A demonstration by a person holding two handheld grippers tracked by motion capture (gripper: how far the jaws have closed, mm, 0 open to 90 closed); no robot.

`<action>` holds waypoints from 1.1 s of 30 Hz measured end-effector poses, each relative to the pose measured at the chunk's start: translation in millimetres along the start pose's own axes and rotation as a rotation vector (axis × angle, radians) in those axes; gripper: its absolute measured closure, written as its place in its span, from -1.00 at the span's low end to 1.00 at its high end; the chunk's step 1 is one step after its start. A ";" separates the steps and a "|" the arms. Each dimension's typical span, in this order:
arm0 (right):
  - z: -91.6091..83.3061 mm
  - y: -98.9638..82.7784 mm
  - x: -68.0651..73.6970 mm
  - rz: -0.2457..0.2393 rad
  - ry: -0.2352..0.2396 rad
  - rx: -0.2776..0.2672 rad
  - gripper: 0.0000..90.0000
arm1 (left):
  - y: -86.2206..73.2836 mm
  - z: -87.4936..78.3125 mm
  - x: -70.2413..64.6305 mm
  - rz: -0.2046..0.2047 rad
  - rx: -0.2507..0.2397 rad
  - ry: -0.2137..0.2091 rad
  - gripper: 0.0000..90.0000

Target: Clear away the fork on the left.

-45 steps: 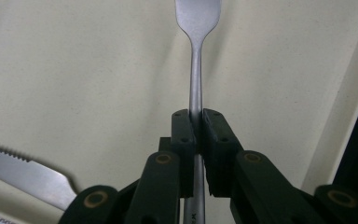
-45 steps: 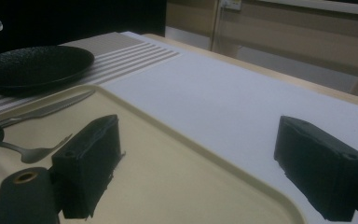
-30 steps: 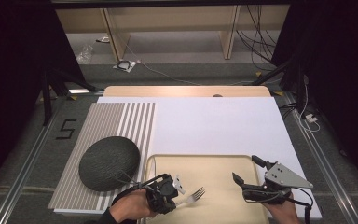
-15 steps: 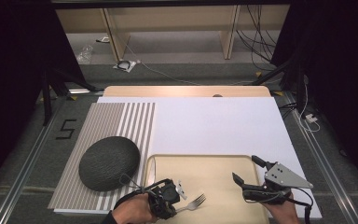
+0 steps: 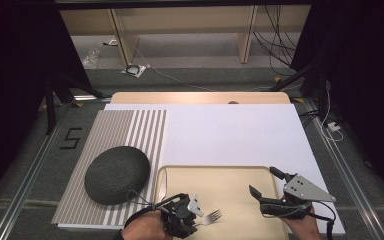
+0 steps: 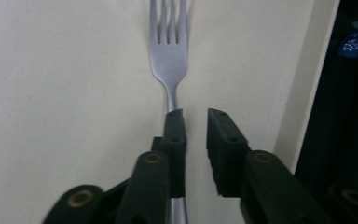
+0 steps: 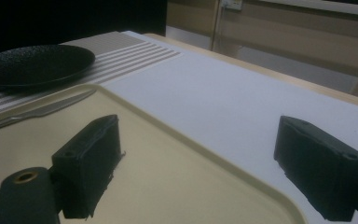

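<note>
A silver fork (image 5: 212, 217) lies on the cream tray (image 5: 215, 169) near its front edge, tines pointing right. My left gripper (image 5: 198, 219) sits low over its handle. In the left gripper view the fork (image 6: 168, 56) runs under the left pad, with a narrow gap to the right pad; my left gripper (image 6: 196, 114) has just been opening slightly and no longer pinches the handle. My right gripper (image 5: 263, 181) hovers open over the tray's right side, and nothing is between the jaws of my right gripper (image 7: 200, 140).
A dark round plate (image 5: 117, 174) rests on the striped mat (image 5: 130, 127) left of the tray. A knife (image 7: 42, 111) lies along the tray's left side. A white board (image 5: 230, 135) covers the table behind the tray.
The left gripper and the fork have shifted a little toward the tray's near edge, and the left jaws have parted slightly. The right gripper has stayed still.
</note>
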State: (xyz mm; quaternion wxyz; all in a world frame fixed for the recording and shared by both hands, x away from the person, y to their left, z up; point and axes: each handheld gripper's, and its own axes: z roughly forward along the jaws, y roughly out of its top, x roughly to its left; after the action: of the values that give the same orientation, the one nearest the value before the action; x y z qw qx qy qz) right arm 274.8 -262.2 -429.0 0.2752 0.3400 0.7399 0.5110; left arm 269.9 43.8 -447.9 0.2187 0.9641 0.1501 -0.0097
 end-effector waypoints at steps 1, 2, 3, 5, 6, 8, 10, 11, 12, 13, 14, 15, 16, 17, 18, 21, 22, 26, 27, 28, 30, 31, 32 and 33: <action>0.0 0.0 0.0 -0.001 0.000 0.000 -0.65 | 0.4 0.4 -2.0 0.008 -0.002 0.011 0.81; 0.2 -0.1 0.0 -0.002 0.000 -0.002 -0.65 | 0.8 1.0 -3.2 0.017 -0.007 0.018 0.86; 0.2 -0.1 0.0 -0.003 0.000 -0.003 -0.65 | 1.0 1.7 -4.3 0.020 -0.011 0.020 0.89; 0.2 -0.1 0.1 -0.002 0.001 -0.003 -0.65 | 0.8 3.8 -6.1 0.028 -0.018 0.026 0.95; 0.0 -0.1 0.1 -0.002 0.001 0.000 -0.65 | 0.8 4.9 -6.8 0.033 -0.017 0.031 0.96; 0.3 -0.1 0.4 -0.002 0.002 -0.004 -0.65 | 0.4 7.3 -7.5 0.038 -0.017 0.039 0.98; 0.4 -0.2 0.4 -0.003 0.002 -0.003 -0.65 | 0.0 9.5 -7.8 0.040 -0.017 0.039 0.98; 0.4 -0.1 0.5 -0.003 0.003 -0.003 -0.65 | -0.2 10.4 -7.9 0.044 -0.021 0.042 0.98; 0.4 -0.1 0.6 -0.003 0.003 -0.003 -0.65 | -0.2 11.2 -7.9 0.041 -0.023 0.045 0.98; 0.4 -0.1 0.6 -0.003 0.003 -0.002 -0.65 | -0.3 12.0 -8.0 0.040 -0.023 0.046 0.98; 0.1 0.0 0.7 -0.002 0.003 0.001 -0.65 | -0.4 12.9 -8.1 0.039 -0.022 0.047 0.98; 0.1 0.0 0.7 -0.003 0.002 0.001 -0.65 | -0.6 13.7 -8.0 0.040 -0.020 0.047 0.98; 0.0 0.0 0.8 -0.003 0.003 0.001 -0.65 | -0.9 14.5 -7.8 0.040 -0.019 0.046 0.98; 0.0 0.1 0.8 -0.003 0.002 0.001 -0.65 | -1.2 15.3 -7.5 0.040 -0.018 0.046 0.98; 0.0 0.1 0.8 -0.003 0.003 0.001 -0.65 | -1.4 15.8 -7.1 0.038 -0.017 0.049 0.98; 0.1 0.0 0.8 -0.002 0.003 0.001 -0.65 | -2.0 16.2 -6.1 0.031 -0.018 0.053 0.98; 0.2 0.0 0.8 -0.002 0.003 0.001 -0.65 | -2.2 16.2 -5.3 0.030 -0.016 0.054 0.98; 0.3 0.0 0.8 -0.003 0.004 0.002 -0.65 | -3.4 17.3 -3.4 0.024 -0.016 0.054 0.98; 0.3 0.0 0.8 -0.002 0.005 0.002 -0.65 | -3.4 17.3 -3.0 0.022 -0.018 0.056 0.98; 0.2 0.0 0.7 -0.003 0.004 0.003 -0.65 | -3.6 17.3 -2.4 0.021 -0.020 0.058 0.98; 0.2 0.0 0.6 -0.003 0.004 0.002 -0.65 | -4.4 16.9 -0.7 0.016 -0.022 0.059 0.98; 0.4 -0.1 0.6 -0.002 0.004 0.001 -0.65 | -4.7 16.6 0.3 0.013 -0.022 0.062 0.98; 0.4 0.0 0.7 -0.002 0.004 0.001 -0.65 | -5.1 16.3 1.2 0.009 -0.023 0.063 0.98; 0.5 -0.1 0.6 -0.003 0.004 0.000 -0.65 | -5.6 16.2 2.0 0.006 -0.026 0.066 0.98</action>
State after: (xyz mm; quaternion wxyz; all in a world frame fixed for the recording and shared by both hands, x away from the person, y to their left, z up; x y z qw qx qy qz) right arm 274.8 -261.5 -429.2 0.2745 0.3377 0.7411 0.5112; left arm 271.0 42.3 -465.1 0.2260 0.9615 0.1545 0.0245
